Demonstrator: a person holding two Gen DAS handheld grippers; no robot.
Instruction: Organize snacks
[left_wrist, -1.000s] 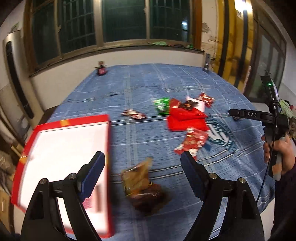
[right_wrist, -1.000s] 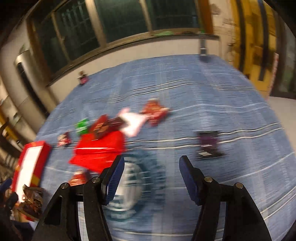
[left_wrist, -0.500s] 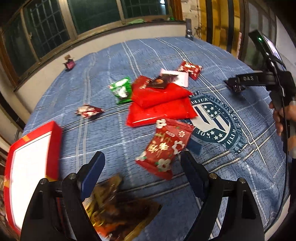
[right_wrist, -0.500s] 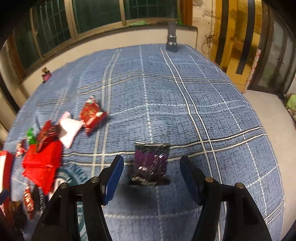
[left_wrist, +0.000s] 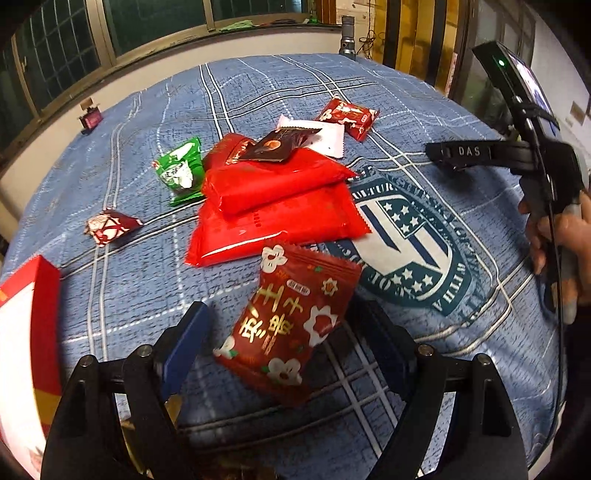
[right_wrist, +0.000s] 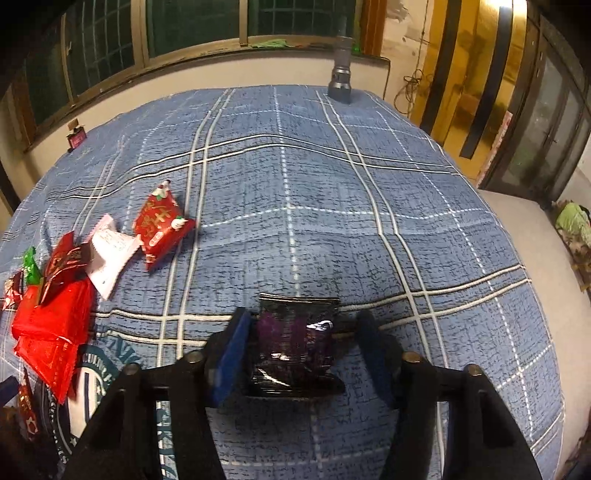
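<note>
A dark purple snack packet (right_wrist: 295, 341) lies flat on the blue plaid tablecloth (right_wrist: 332, 206), between the fingers of the right gripper (right_wrist: 301, 345). The jaws have just been closing around it; the left blue pad sits at the packet's edge while the right finger stands just clear, so no firm grip shows.

Across the table, the left gripper (left_wrist: 286, 339) hangs with its jaws wide apart over a red flower-printed snack packet (left_wrist: 291, 317), which lies between the fingers without touching either pad.

Beyond that packet rests a loose heap: two large red packets (left_wrist: 280, 199) stacked one on the other, a dark brown sachet (left_wrist: 277, 147) and a white packet (left_wrist: 321, 134) on top, a green packet (left_wrist: 181, 170) at the left side, a smaller red packet (left_wrist: 349, 116) at the far end. A small red-and-white wrapped sweet (left_wrist: 109, 229) lies apart to the left.

A red-rimmed box (left_wrist: 26, 332) stands at the left edge of the left wrist view. A hand (left_wrist: 561, 240) grips the right tool's handle at the right edge. A grey cylinder (right_wrist: 341, 83) stands at the table's far edge below the windows.
</note>
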